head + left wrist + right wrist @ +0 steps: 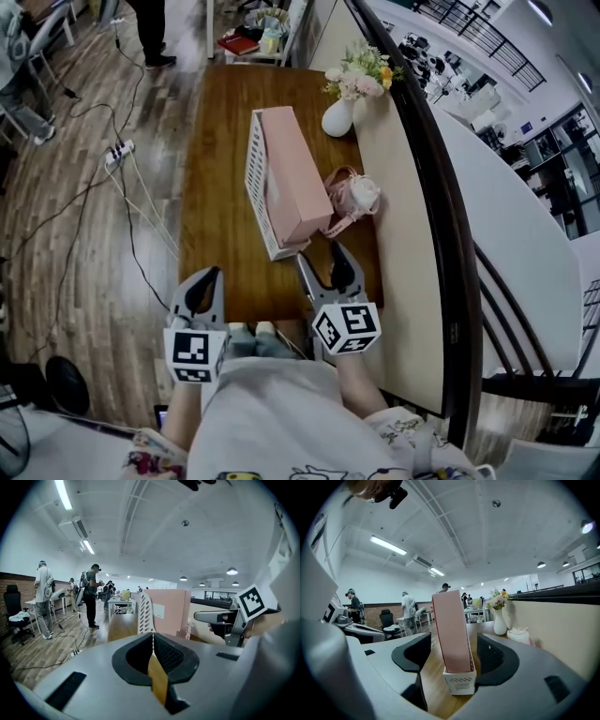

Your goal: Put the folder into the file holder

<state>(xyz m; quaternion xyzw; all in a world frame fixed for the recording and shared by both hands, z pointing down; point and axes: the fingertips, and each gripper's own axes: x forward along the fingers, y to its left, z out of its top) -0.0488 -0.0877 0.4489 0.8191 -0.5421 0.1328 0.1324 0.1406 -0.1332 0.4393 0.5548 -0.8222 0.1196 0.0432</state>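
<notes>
A pink folder (pixel 292 173) stands inside the white slotted file holder (pixel 254 173), which lies along the middle of the wooden table (pixel 216 225). My right gripper (pixel 321 259) is open just in front of the holder's near end, touching nothing. In the right gripper view the holder (pixel 460 684) and the folder (pixel 451 630) stand straight ahead between the open jaws of my right gripper (pixel 453 641). My left gripper (pixel 212 277) hangs off the table's near left corner, shut and empty. In the left gripper view, folder (pixel 171 611) and holder (pixel 144 613) show beyond its closed jaws.
A white vase of flowers (pixel 339 114) stands at the far end of the table. A small pink and white pot (pixel 356 195) sits right of the holder. A cream partition (pixel 403 187) borders the table's right side. Cables and a power strip (pixel 117 152) lie on the floor at left.
</notes>
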